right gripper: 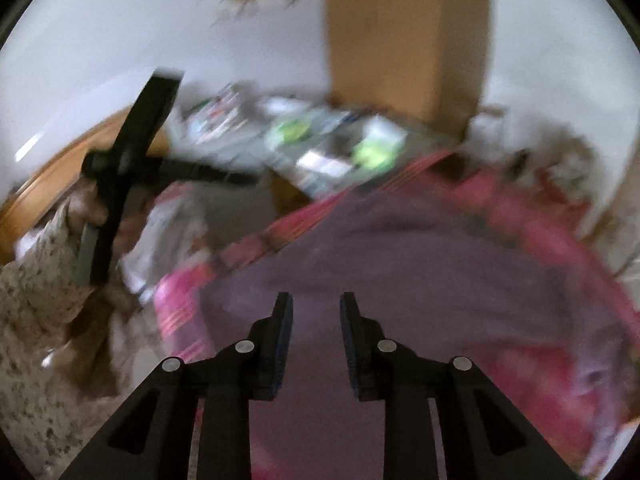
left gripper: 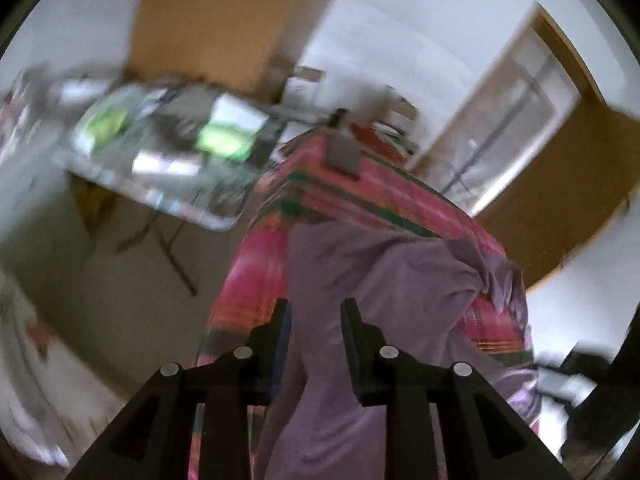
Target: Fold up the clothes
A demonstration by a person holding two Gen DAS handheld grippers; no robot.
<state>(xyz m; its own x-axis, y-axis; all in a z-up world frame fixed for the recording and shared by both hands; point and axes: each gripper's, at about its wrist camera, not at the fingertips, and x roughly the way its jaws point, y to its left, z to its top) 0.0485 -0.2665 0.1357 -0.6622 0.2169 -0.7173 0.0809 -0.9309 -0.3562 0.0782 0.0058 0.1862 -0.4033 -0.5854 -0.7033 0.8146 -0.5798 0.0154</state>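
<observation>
A lilac garment (left gripper: 400,264) lies rumpled on a pink striped bed cover (left gripper: 360,188), one end bunched at the right. My left gripper (left gripper: 316,308) hangs above it, open, and the cloth shows through the gap without either pad pressing on it. In the right wrist view the same garment (right gripper: 400,248) is spread flatter over the pink cover (right gripper: 560,216). My right gripper (right gripper: 316,304) is open above its near edge with nothing held. Both views are blurred.
A cluttered folding table (left gripper: 160,152) stands beyond the bed, with its legs on the pale floor. A person's hand (right gripper: 92,208) in a speckled sleeve holds a black tool frame (right gripper: 132,148) at the left. A wooden door frame (left gripper: 580,160) is at the right.
</observation>
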